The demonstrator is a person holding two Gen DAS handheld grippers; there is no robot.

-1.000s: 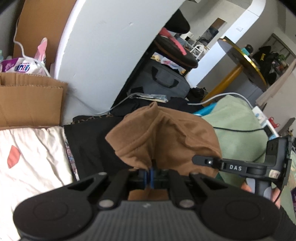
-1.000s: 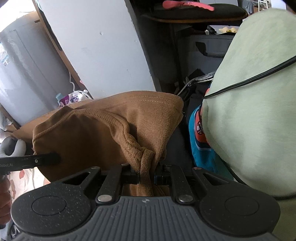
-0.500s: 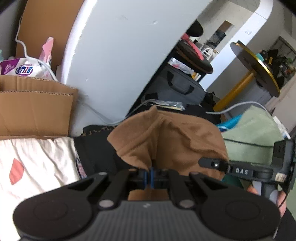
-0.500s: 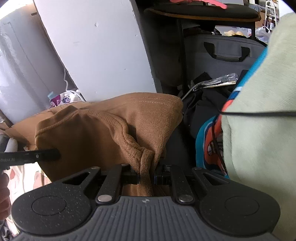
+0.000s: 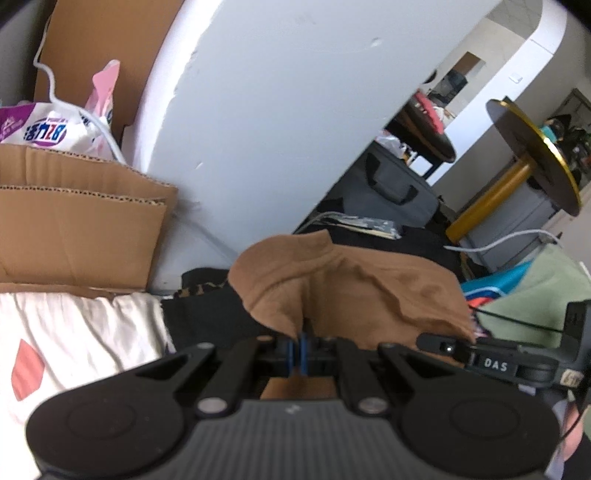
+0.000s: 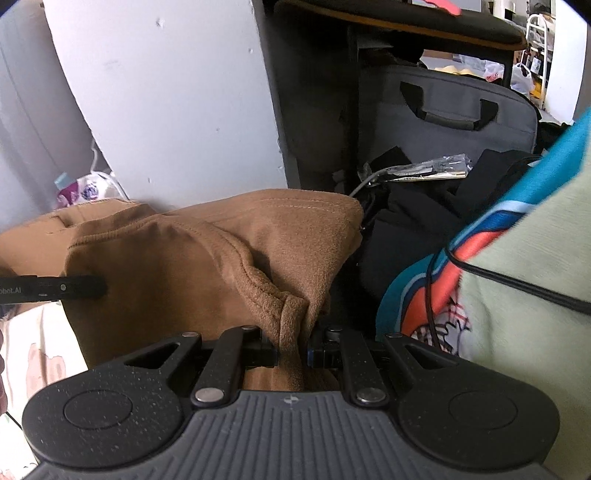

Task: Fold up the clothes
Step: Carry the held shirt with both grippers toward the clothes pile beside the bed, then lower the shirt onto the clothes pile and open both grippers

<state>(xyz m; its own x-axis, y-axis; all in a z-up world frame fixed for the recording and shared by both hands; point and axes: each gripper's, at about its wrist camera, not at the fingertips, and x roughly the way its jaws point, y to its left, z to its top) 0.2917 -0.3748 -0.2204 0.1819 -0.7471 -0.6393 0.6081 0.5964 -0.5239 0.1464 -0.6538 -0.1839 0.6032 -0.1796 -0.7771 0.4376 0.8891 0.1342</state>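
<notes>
- left gripper (image 5: 297,349) pinching a thin fold of the brown garment (image 5: 354,280), jaws pressed almost fully together on the cloth, blue pads just showing on either side of it.
- right gripper (image 6: 291,349) clamping a thicker bunched hem of the same brown garment (image 6: 207,258), jaws standing a little apart with the bunched cloth filling the gap.
- brown garment hanging draped between the two grippers, lifted above a black garment (image 5: 210,317) lying just below it.
- right gripper's body (image 5: 517,363) showing at the right edge of the left wrist view, just beside the brown cloth; left gripper's finger (image 6: 66,288) crossing in front of the brown cloth at the left of the right wrist view.
- white sheet with a pink patch (image 5: 74,339) lying at the lower left, touching the black garment's edge.
- cardboard box (image 5: 81,229) standing behind the sheet, against a white pillar (image 5: 277,110).
- pale green cloth (image 6: 528,325) with a black cable (image 6: 517,284) across it lying to the right, over a teal and orange garment (image 6: 424,295).
- grey bag with handles (image 6: 443,107) sitting behind, under a dark round tabletop (image 6: 406,22).
</notes>
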